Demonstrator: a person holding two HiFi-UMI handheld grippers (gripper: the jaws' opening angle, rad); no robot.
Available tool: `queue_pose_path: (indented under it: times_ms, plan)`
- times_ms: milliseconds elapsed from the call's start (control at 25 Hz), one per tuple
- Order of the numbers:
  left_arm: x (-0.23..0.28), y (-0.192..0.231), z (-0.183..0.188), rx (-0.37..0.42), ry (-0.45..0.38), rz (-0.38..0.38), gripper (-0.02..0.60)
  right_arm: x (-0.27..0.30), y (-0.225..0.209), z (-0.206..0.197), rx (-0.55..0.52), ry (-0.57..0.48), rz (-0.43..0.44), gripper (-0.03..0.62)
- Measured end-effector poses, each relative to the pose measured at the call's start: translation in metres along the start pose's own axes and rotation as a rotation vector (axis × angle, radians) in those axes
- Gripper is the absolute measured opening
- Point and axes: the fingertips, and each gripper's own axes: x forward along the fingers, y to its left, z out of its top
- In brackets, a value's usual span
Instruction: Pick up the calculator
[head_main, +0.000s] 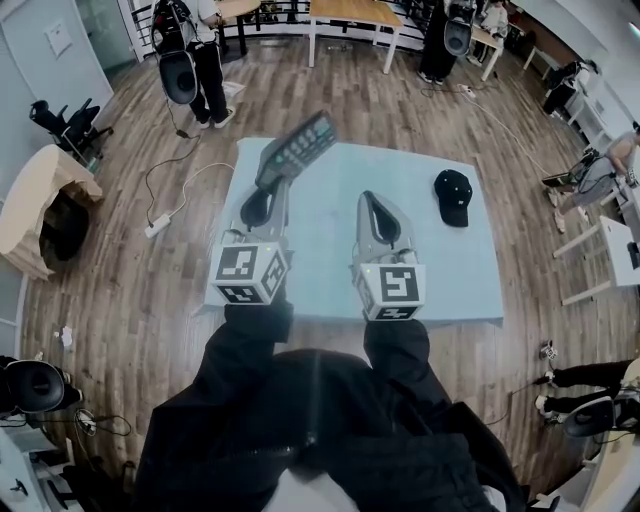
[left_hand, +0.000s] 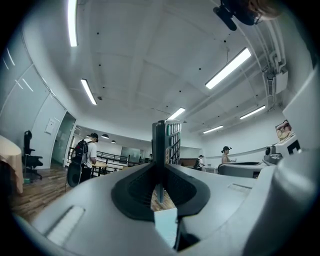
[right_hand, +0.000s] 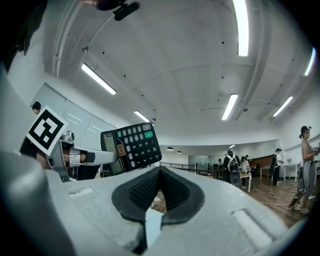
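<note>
The dark calculator (head_main: 300, 145) with rows of grey keys hangs in the air over the light blue table (head_main: 330, 270). My left gripper (head_main: 276, 178) is shut on its lower end. In the left gripper view the calculator (left_hand: 165, 145) stands edge-on between the pads, upright. The right gripper view shows the calculator (right_hand: 132, 148) to the left with its keys facing the camera, and the left gripper (right_hand: 85, 157) clamped on its display end. My right gripper (head_main: 372, 198) hovers beside the left one over the table's middle, its jaws together with nothing between them.
A black cap (head_main: 453, 196) lies on the table's right part. People with backpacks (head_main: 190, 60) stand on the wooden floor beyond the table. A cable and power strip (head_main: 160, 222) lie on the floor to the left. White desks (head_main: 612, 250) stand at the right.
</note>
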Motion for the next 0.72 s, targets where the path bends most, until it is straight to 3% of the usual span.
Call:
queue_pose_path:
  times_ms: [720]
  plan:
    - [-0.003,0.003,0.001,0.020,0.001,0.003,0.044,0.001,0.010,0.008,-0.014,-0.017,0.007,0.000]
